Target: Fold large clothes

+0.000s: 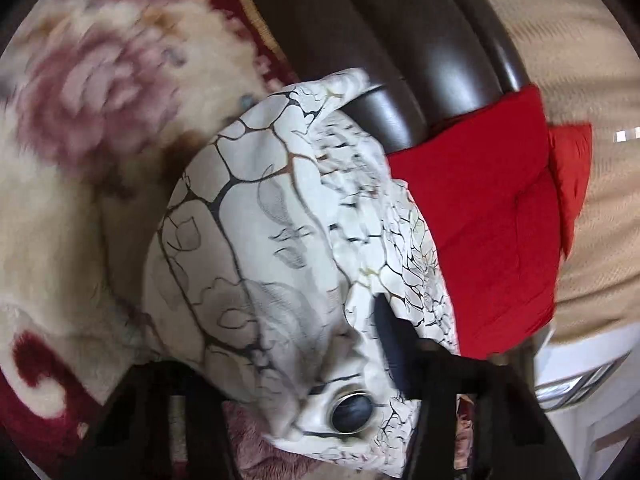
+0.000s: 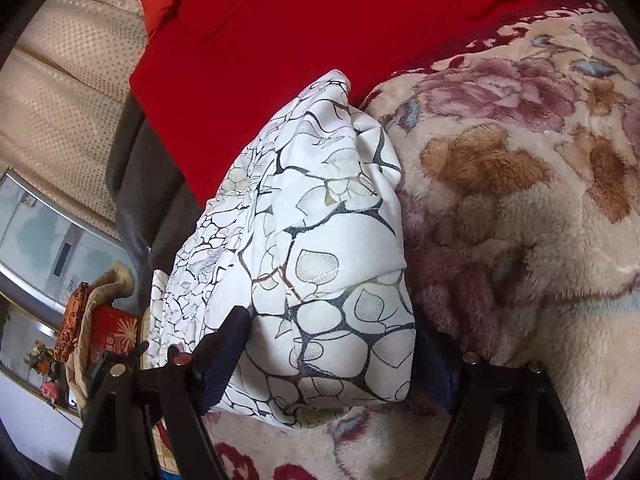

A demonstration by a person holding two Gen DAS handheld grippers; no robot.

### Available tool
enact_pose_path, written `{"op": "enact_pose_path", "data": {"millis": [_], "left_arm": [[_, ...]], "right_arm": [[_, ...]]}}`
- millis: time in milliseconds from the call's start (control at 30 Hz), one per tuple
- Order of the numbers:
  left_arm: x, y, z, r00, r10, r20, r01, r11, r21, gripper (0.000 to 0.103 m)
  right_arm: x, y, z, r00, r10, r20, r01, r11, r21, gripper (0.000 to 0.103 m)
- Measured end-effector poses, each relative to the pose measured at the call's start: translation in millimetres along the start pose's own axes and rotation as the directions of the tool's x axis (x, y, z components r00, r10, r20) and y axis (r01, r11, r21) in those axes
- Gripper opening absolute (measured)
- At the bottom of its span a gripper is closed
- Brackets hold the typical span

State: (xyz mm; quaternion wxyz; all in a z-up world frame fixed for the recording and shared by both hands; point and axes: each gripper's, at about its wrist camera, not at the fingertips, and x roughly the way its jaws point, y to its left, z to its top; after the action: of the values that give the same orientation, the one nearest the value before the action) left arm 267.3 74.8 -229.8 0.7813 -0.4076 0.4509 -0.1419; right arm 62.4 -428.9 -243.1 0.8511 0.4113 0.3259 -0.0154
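Both claws, left claw [image 1: 304, 380] and right claw [image 2: 332, 360], pinch the white patterned garment [image 2: 320, 240] bunched ahead; soft, light, limp, probably slippery, best gripped at hems.

Left wrist view: floral blanket [image 1: 80, 92] motion-blurred at upper left. Right wrist view: patterned garment [image 2: 320, 248] hides the gripper's right finger; red cloth [image 2: 320, 32] cropped at top edge.

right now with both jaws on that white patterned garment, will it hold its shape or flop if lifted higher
Probably flops: the white patterned garment bunches and creases between the grips. It looks thin, so likely light. The big dark button near the left gripper may swing or snag the fleecy floral blanket.
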Motion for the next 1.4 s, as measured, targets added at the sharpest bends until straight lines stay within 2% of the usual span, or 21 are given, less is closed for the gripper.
{"op": "enact_pose_path", "data": {"millis": [33,67,100,133,233,300,333,367,400,467,600,733,800,900,1000,1067,1133,1167,1233,1333,1400], "left_arm": [[1,-8,-1,1.0,0.012,0.005,-0.012,0.999,0.038,0.049],[4,-15,-2,1.0,0.03,0.002,-0.031,0.997,0.067,0.055],[8,-19,-3,0.999,0.051,-0.002,-0.051,0.995,0.082,0.065],[15,-21,-3,0.998,0.067,-0.017,-0.065,0.995,0.077,0.087],[26,-18,0,0.997,0.072,-0.019,-0.071,0.997,0.029,0.089],[31,-16,3,0.996,0.086,-0.01,-0.086,0.996,0.004,0.084],[31,-16,3,0.994,0.11,-0.004,-0.11,0.994,0.011,0.067],[30,-14,0,0.989,0.147,-0.003,-0.147,0.989,0.03,0.041],[33,-14,0,0.982,0.187,-0.006,-0.186,0.981,0.057,0.039],[30,-11,-2,0.985,0.172,0.004,-0.172,0.983,0.068,0.036],[21,-12,-4,0.989,0.145,0.021,-0.147,0.987,0.069,0.037],[24,-21,-5,0.987,0.16,0.03,-0.162,0.981,0.106,0.049],[25,-23,-6,0.984,0.177,0.034,-0.18,0.974,0.136,0.049],[25,-18,-6,0.988,0.154,0.035,-0.157,0.977,0.141,0.049],[24,-15,-5,0.99,0.139,0.025,-0.142,0.977,0.162,0.049],[25,-21,-7,0.986,0.163,0.028,-0.166,0.965,0.205,0.049],[25,-29,-11,0.977,0.209,0.048,-0.214,0.937,0.275,0.046],[26,-31,-13,0.973,0.224,0.055,-0.23,0.927,0.295,0.044],[25,-35,-14,0.967,0.245,0.069,-0.254,0.91,0.327,0.041],[23,-40,-17,0.959,0.268,0.089,-0.281,0.886,0.368,0.037],[22,-43,-18,0.954,0.283,0.101,-0.299,0.871,0.39,0.037]], "right_arm": [[1,1,-1,1.0,-0.001,0.003,0.001,1.0,-0.005,0.081],[1,2,-1,1.0,-0.001,0.004,0.001,1.0,-0.012,0.081],[-1,0,-3,1.0,0.0,0.004,0.0,1.0,-0.016,0.081],[-2,-1,-4,1.0,0.002,0.005,-0.002,1.0,-0.02,0.081],[-2,-1,-4,1.0,0.008,0.004,-0.008,1.0,-0.028,0.081],[-3,-1,-5,1.0,0.013,0.0,-0.013,0.999,-0.031,0.081],[-2,-1,-4,1.0,0.018,-0.004,-0.018,0.999,-0.033,0.081],[-2,-2,-4,1.0,0.024,-0.009,-0.024,0.999,-0.034,0.081],[-2,-3,-3,1.0,0.028,-0.014,-0.028,0.999,-0.032,0.08],[-4,-6,-1,0.999,0.041,-0.025,-0.042,0.999,-0.022,0.08],[-8,-11,2,0.996,0.077,-0.049,-0.077,0.997,0.0,0.08],[-7,-15,7,0.993,0.099,-0.061,-0.097,0.994,0.046,0.082],[-7,-14,10,0.993,0.106,-0.054,-0.104,0.993,0.055,0.083],[-5,-9,14,0.991,0.126,-0.037,-0.124,0.99,0.063,0.083],[5,4,14,0.993,0.109,-0.04,-0.11,0.994,-0.01,0.083],[16,10,12,0.996,0.074,-0.055,-0.077,0.995,-0.058,0.083],[21,13,13,0.997,0.059,-0.048,-0.061,0.997,-0.053,0.081],[22,14,14,0.998,0.051,-0.045,-0.053,0.998,-0.045,0.08],[20,18,13,0.999,0.037,-0.029,-0.038,0.998,-0.046,0.057],[11,31,12,1.0,0.004,0.007,-0.004,0.994,-0.111,0.046],[5,39,11,1.0,-0.011,0.026,0.015,0.99,-0.143,0.046]]}}
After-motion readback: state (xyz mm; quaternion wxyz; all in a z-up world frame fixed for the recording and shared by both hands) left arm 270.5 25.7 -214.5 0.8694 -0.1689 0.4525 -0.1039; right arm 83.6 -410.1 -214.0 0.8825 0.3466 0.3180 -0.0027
